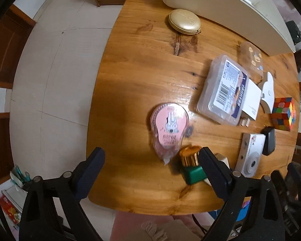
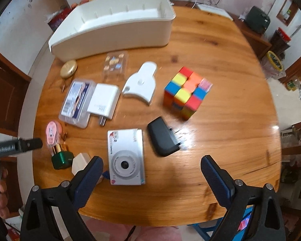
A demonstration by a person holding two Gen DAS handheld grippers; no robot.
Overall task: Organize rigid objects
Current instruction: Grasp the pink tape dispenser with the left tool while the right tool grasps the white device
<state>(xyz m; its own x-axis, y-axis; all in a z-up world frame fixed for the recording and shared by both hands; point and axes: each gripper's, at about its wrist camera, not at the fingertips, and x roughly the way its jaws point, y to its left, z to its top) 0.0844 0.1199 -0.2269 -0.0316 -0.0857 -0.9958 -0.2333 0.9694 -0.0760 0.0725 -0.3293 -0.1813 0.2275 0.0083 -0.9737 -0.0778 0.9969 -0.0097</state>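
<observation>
**Both grippers spread open above a round wooden table of small items**

Left wrist view. Left gripper (image 1: 151, 158) held over the near edge of the wooden table (image 1: 142, 64), fingers wide apart, nothing between them. Just beyond the right finger (image 1: 210, 168), a green bottle with gold cap (image 1: 190, 164), lying close to that finger; contact not clear. Behind the bottle, a pink correction tape dispenser (image 1: 168, 128), a little blurred. Further right, a clear plastic case with barcode label (image 1: 223, 92), touching a white charger plug (image 1: 250, 102). Beside these, a white curved plastic piece (image 1: 267, 92), a colourful puzzle cube (image 1: 284, 113), a black block (image 1: 269, 140) and a white compact camera (image 1: 250, 152). Far side: a gold oval tin (image 1: 184, 21), just before the long white bin (image 1: 220, 2).

Right wrist view. Right gripper (image 2: 150, 172) also spread open, empty, hovering above the near part of the table (image 2: 220, 50). White compact camera (image 2: 126, 156) lying flat just inside the left finger (image 2: 90, 172), lens up. Black block (image 2: 162, 138) just beyond it, puzzle cube (image 2: 187, 92) further back, blurred. White curved piece (image 2: 140, 82), charger plug (image 2: 103, 100) and clear case (image 2: 77, 100) in the middle left. Small clear box with stickers (image 2: 115, 64) and gold tin (image 2: 68, 68) near the white bin (image 2: 114, 32), which stands open at the far edge. At left, the green bottle (image 2: 61, 158) and pink dispenser (image 2: 53, 134), with a tip of the left gripper (image 2: 28, 143) reaching in just beside them.
</observation>
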